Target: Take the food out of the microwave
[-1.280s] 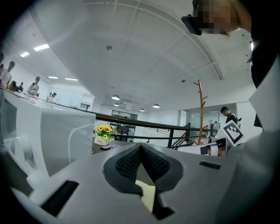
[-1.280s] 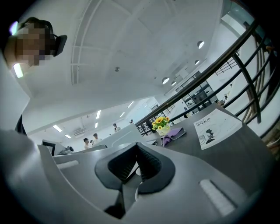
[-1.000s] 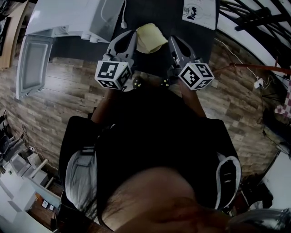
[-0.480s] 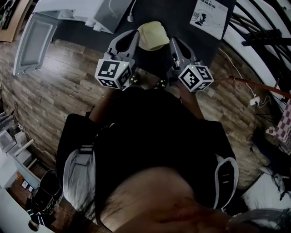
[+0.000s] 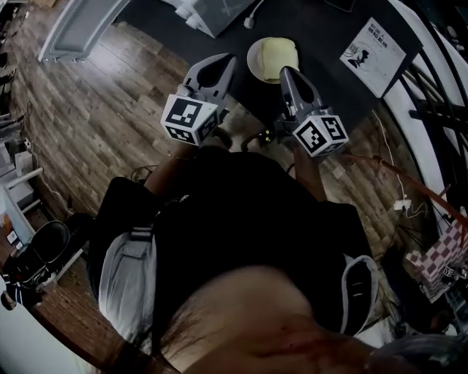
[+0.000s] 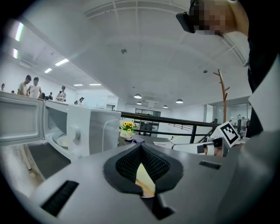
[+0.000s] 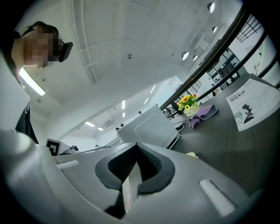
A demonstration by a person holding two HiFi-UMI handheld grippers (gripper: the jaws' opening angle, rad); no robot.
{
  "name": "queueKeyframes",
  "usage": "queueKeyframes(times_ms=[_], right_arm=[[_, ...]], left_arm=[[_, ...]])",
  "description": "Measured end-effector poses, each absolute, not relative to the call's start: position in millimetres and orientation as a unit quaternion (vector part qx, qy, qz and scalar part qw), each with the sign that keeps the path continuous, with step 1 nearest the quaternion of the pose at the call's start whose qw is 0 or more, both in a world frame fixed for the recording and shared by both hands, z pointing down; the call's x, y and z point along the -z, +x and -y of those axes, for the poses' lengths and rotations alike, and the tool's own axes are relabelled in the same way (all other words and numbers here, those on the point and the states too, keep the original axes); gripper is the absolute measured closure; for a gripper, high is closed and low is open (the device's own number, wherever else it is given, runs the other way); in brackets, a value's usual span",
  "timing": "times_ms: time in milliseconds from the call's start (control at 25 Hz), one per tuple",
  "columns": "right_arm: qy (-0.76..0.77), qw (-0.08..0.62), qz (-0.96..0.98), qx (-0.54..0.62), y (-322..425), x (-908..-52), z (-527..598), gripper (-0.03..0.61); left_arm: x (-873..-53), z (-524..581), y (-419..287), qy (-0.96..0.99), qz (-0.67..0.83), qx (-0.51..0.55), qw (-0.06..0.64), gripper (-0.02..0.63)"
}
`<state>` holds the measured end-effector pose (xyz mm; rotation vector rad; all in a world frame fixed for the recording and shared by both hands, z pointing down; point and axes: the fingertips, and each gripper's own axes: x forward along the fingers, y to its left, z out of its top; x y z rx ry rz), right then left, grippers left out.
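Observation:
A white plate (image 5: 256,64) with pale yellow food (image 5: 276,55) hangs over the dark table (image 5: 329,80), held from both sides. My left gripper (image 5: 231,61) is shut on the plate's left rim, which shows as a pale sliver (image 6: 145,183) between its pads. My right gripper (image 5: 284,72) is shut on the right rim, a white edge (image 7: 128,192) in its jaws. The white microwave (image 6: 85,131) stands to the left with its door (image 6: 19,120) open; in the head view only its corner (image 5: 212,11) and door (image 5: 77,29) show at the top.
A printed sheet (image 5: 373,47) lies on the table to the right of the plate. A pot of yellow flowers (image 6: 127,127) and a purple cloth (image 7: 202,112) sit farther back. Wood floor (image 5: 110,124) lies below, and a railing (image 5: 439,88) runs along the right.
Both grippers have carried the plate away from the microwave and out over the table. The microwave and its open door have slid to the top left edge of the head view.

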<state>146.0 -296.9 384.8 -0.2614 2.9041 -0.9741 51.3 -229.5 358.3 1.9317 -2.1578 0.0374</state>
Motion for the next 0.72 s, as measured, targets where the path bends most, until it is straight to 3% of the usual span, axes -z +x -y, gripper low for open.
queueKeyframes(times_ms=[720], right_arm=[[-0.058, 0.033, -0.965, 0.255, 70, -356, 154, 0.578]], left_arm=[[-345, 61, -21, 0.62, 0.781, -0.019, 0.071, 0.607]])
